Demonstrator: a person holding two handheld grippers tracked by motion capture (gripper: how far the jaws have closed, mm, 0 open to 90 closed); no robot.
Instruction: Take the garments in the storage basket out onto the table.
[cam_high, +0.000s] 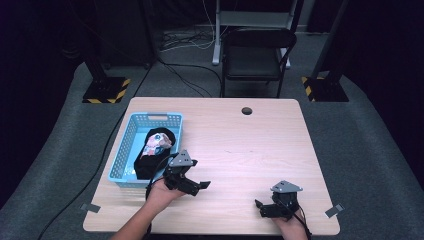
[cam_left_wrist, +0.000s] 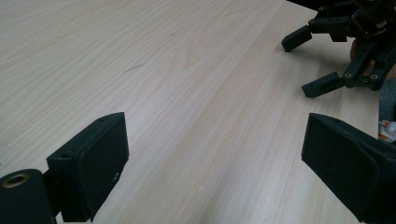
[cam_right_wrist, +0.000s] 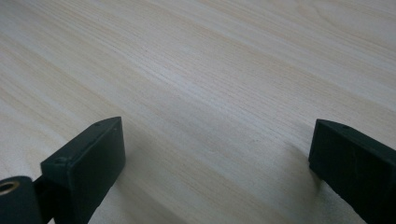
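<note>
Jaws on my left hand-held gripper (cam_high: 200, 186) stand wide apart with nothing between them, hovering over the pale wooden bench (cam_high: 240, 150) just beside the near right corner of the light blue plastic basket (cam_high: 131, 131). My right hand-held gripper (cam_high: 260, 206) rests near the front edge of the bench, well apart from the basket; its jaws are spread too, over bare wood grain. In the left gripper view the right hand-held gripper (cam_left_wrist: 322, 65) shows farther off, its jaws open.

Inside the basket lies a black pouch-like bundle with a pink and pale printed patch (cam_high: 152, 150). Its long axis runs along the basket's length, from the near end toward the far end, tilted slightly to the right at the top; the printed patch sits toward the far end.

I judge this to be the pause beside the basket, with nothing in either grip. Next move, as I read it, calls for turning my left hand-held gripper toward the basket and lowering it across the bundle's narrow width.
</note>
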